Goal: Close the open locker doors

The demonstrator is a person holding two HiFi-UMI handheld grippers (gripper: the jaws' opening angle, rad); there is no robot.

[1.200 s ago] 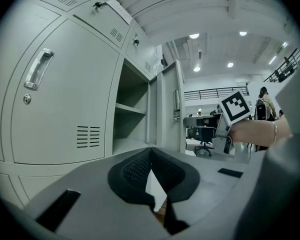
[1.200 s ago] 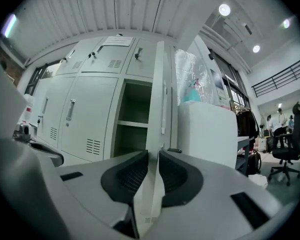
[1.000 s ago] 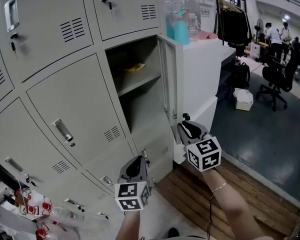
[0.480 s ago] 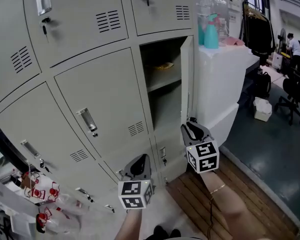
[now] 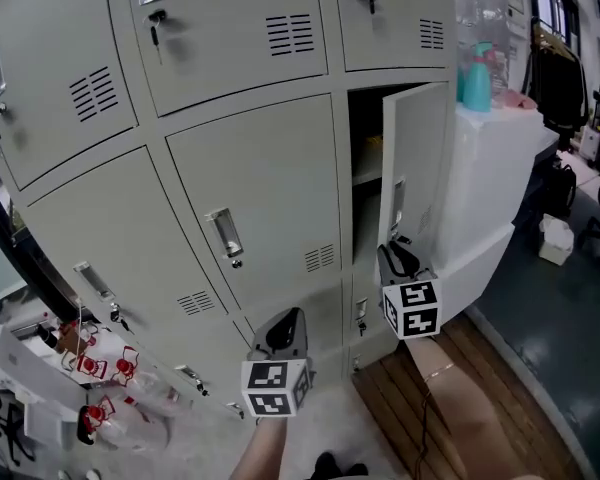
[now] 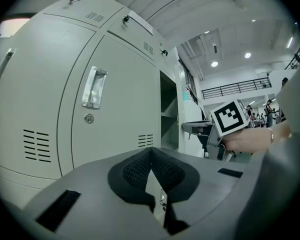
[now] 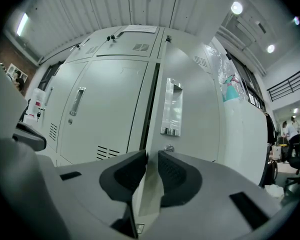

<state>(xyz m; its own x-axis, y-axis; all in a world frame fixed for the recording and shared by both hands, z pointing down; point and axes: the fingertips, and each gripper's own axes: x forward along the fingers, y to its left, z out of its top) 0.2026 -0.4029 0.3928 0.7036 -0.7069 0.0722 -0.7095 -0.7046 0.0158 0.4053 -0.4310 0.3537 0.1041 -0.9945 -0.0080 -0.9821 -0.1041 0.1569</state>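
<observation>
A bank of grey lockers fills the head view. One locker (image 5: 365,168) stands open, its door (image 5: 420,148) swung partway over the opening. My right gripper (image 5: 395,251) is at the door's lower free edge. In the right gripper view the door (image 7: 190,114) and its recessed handle (image 7: 172,109) are close ahead. The right gripper (image 7: 151,159) has just been opening, and the door's edge lines up with the narrow gap without the pads pressing on it. My left gripper (image 5: 288,318) hangs lower left, before closed lockers. Its pads (image 6: 137,169) meet at the tips with nothing between them.
A white cabinet (image 5: 500,168) with a teal spray bottle (image 5: 477,78) stands right of the lockers. Wooden floor boards (image 5: 450,408) lie below it. Plastic bags with red print (image 5: 100,398) lie at the lower left. A white bin (image 5: 557,240) sits far right.
The open door has swung from edge-on to partly across the opening. Both grippers moved sideways along the lockers, the right one staying at the door's edge.
</observation>
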